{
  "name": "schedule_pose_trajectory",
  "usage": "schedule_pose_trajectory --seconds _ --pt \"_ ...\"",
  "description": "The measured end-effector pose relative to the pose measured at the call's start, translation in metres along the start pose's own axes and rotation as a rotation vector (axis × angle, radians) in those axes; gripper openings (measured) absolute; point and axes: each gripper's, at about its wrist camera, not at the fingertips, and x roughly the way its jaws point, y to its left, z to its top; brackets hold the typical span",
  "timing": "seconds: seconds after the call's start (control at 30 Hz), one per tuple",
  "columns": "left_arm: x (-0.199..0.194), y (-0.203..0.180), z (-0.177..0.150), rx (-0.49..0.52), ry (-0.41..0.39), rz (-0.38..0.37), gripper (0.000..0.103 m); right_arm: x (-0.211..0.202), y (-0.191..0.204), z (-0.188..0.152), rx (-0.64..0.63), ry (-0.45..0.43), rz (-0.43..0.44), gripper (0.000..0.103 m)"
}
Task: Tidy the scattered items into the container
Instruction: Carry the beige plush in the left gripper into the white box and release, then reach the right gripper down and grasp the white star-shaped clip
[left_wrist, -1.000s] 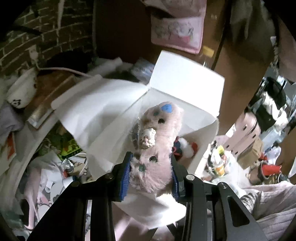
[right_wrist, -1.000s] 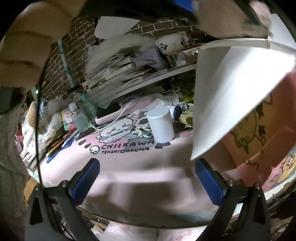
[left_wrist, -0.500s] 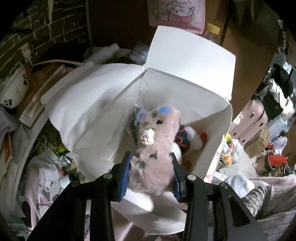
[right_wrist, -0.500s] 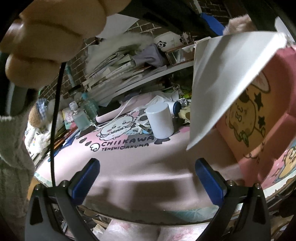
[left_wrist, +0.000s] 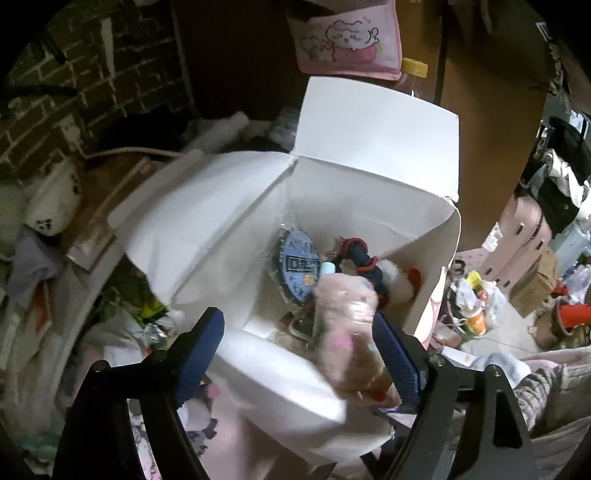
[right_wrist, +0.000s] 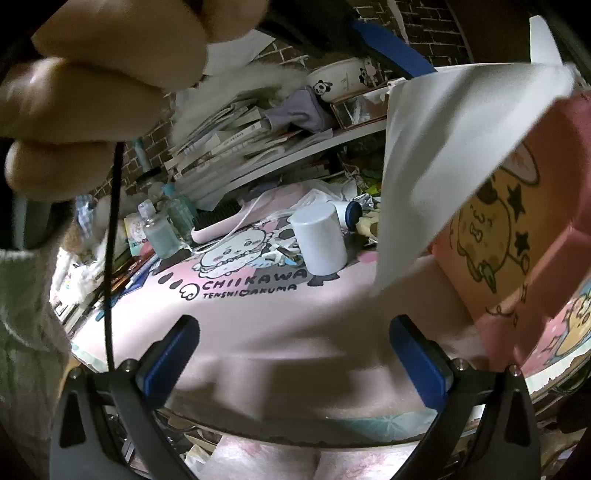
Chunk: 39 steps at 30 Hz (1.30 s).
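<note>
In the left wrist view my left gripper (left_wrist: 297, 354) hangs over the white box (left_wrist: 369, 177), whose flaps stand open. Its jaws are opening wide. The pink plush toy (left_wrist: 347, 332) is blurred, loose between them and close against the right pad (left_wrist: 395, 358), over the box's inside. A round blue badge (left_wrist: 299, 262) and a white pompom toy (left_wrist: 399, 284) lie in the box. In the right wrist view my right gripper (right_wrist: 295, 358) is open with nothing in it, low over the pink desk mat (right_wrist: 258, 321).
The box's pink outer wall (right_wrist: 517, 240) and a white flap (right_wrist: 443, 147) fill the right. On the mat stand a white cylinder (right_wrist: 321, 240) and small bottles (right_wrist: 159, 236). Books are piled on a shelf (right_wrist: 258, 147) behind. A hand (right_wrist: 92, 92) is at top left.
The left jaws have sprung apart and the pink plush has slipped free, dropping lower and to the right. The items under it in the box now show. The right gripper has kept still.
</note>
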Motion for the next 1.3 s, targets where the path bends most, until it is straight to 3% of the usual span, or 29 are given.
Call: schedule_pose_trajectory --seconds 0.3,0.43,0.7,0.9,1.03,1.3 --pt "-0.029 0.015 -0.019 -0.07 -0.093 0.094 0.08 0.0 0.003 0.001 -0.009 -0.001 -0.014 0.102" --pt "-0.048 0.026 -0.037 -0.128 -0.142 0.143 0.087 0.001 0.006 0.002 -0.02 -0.003 -0.021 0.102" --pt "-0.074 0.045 -0.072 -0.207 -0.179 0.247 0.087 0.008 0.016 0.003 -0.052 0.014 -0.03 0.102" --pt "-0.094 0.071 -0.114 -0.346 -0.204 0.289 0.089 0.014 0.025 0.006 -0.083 0.02 -0.029 0.102" --pt "-0.105 0.088 -0.148 -0.438 -0.209 0.376 0.089 0.016 0.036 0.008 -0.133 0.021 -0.025 0.102" --pt "-0.12 0.118 -0.209 -0.602 -0.193 0.477 0.089 0.023 0.056 0.016 -0.205 0.022 0.0 0.102"
